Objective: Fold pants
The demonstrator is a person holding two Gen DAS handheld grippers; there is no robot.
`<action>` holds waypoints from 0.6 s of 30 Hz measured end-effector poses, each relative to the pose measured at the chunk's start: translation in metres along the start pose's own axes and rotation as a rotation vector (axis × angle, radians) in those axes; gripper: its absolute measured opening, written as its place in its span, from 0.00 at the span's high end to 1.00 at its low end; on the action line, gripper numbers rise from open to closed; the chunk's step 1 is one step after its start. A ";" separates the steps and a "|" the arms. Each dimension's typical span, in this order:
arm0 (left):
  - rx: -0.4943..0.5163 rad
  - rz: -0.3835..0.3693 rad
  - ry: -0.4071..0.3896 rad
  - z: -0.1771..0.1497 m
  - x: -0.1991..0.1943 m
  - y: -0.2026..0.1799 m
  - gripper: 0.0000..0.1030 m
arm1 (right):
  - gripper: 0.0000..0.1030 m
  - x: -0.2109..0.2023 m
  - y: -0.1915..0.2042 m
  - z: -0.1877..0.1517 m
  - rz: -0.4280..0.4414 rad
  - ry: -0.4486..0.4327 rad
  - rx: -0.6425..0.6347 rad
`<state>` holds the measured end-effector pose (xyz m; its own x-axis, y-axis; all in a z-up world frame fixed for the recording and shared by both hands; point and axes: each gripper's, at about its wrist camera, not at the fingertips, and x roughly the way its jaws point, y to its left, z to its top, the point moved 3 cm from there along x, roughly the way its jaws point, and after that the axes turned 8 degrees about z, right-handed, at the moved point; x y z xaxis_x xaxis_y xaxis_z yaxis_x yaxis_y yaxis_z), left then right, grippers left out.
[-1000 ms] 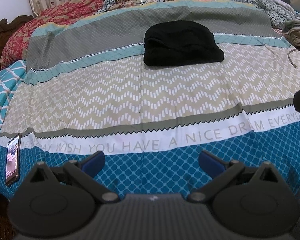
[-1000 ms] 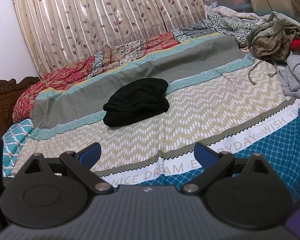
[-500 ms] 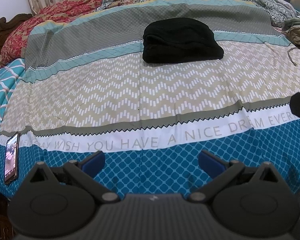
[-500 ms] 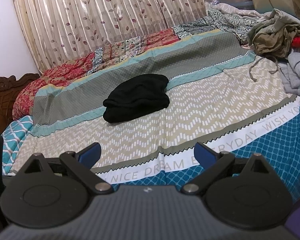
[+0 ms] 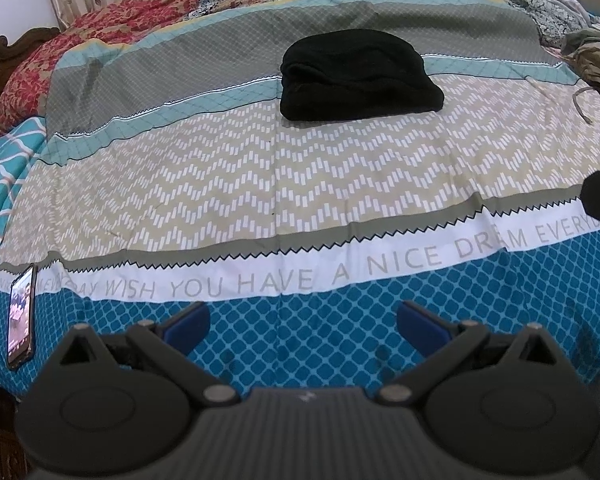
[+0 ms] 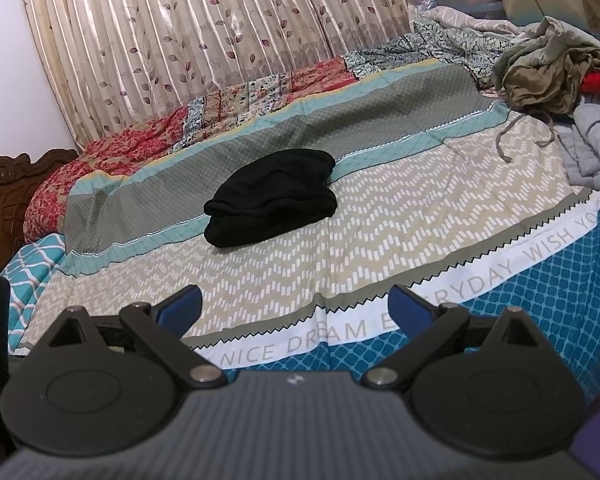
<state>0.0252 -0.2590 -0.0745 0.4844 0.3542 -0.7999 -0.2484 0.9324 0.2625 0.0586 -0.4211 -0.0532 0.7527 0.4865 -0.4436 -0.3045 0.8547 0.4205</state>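
Observation:
Black pants [image 5: 356,76] lie folded in a compact bundle on the patterned bedspread [image 5: 260,184], far ahead of both grippers. In the right wrist view the same black pants [image 6: 272,198] rest near the grey and teal stripes. My left gripper [image 5: 303,322] stands open over the blue front band of the bedspread, holding nothing. My right gripper [image 6: 294,306] is open too, hovering above the white lettered band with nothing between its blue fingertips.
A phone [image 5: 21,326] lies at the bed's front left edge. A heap of loose clothes [image 6: 556,72] and grey garments [image 6: 592,148] sit at the right. Curtains [image 6: 220,32] hang behind; a carved wooden headboard [image 6: 8,196] is at the left.
Both views have drifted slightly, so the black pants sit a little higher in the frames. Both grippers stay open and empty.

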 end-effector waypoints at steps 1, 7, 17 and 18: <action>0.001 -0.001 0.001 0.000 0.000 0.000 0.00 | 0.02 0.000 0.000 0.000 0.000 0.002 0.001; 0.000 0.000 0.001 0.000 0.000 0.000 0.00 | 0.02 -0.001 0.000 0.000 -0.003 0.000 0.004; 0.001 0.000 0.003 0.001 0.001 -0.001 0.00 | 0.02 0.000 -0.001 0.002 -0.006 -0.008 0.004; 0.000 0.000 0.003 0.001 0.001 -0.001 0.00 | 0.02 0.000 -0.002 0.002 -0.006 -0.009 0.004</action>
<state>0.0265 -0.2597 -0.0747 0.4821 0.3537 -0.8016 -0.2479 0.9326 0.2623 0.0601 -0.4229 -0.0522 0.7597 0.4796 -0.4391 -0.2975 0.8568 0.4213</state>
